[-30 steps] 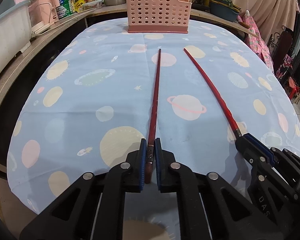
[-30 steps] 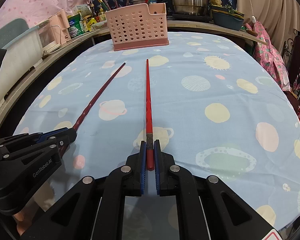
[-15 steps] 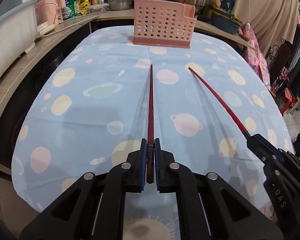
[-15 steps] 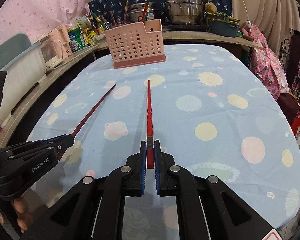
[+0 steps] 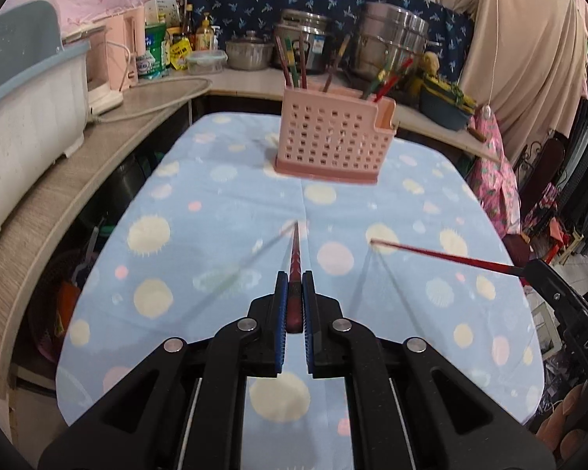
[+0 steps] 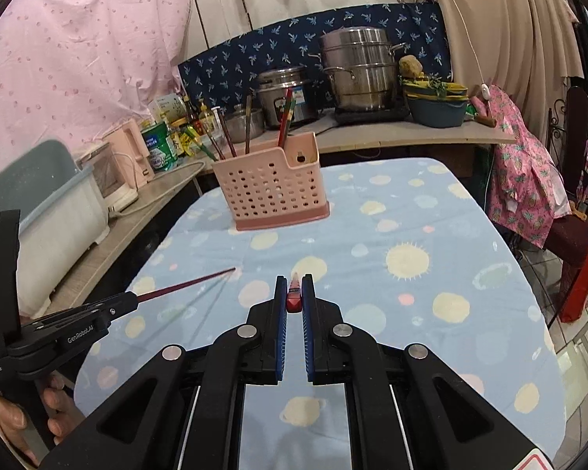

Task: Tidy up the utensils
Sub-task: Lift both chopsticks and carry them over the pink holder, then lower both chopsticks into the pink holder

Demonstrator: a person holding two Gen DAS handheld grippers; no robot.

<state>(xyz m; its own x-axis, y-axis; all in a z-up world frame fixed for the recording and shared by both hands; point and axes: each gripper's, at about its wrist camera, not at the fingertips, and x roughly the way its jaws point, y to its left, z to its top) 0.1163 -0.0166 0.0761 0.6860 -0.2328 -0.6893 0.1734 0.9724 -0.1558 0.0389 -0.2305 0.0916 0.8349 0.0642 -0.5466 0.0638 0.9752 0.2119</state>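
Red chopsticks clamped, one per gripper: left gripper (image 5: pixel 293 293) on dark one (image 5: pixel 294 258), right gripper (image 6: pixel 293 293) on bright one (image 6: pixel 294 293). Carry step toward pink caddy (image 5: pixel 333 137). Next: tip points down, drop into compartment. Versus earlier: both chopsticks lifted off tablecloth (image 5: pixel 223 203), caddy nearer.

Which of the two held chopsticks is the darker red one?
The left gripper's chopstick: deep maroon, while the right gripper's chopstick is bright red.

"GenRobot.AI" marks the left hand-held gripper (image 6: pixel 131 302); "DAS" the right hand-held gripper (image 5: pixel 529 268).
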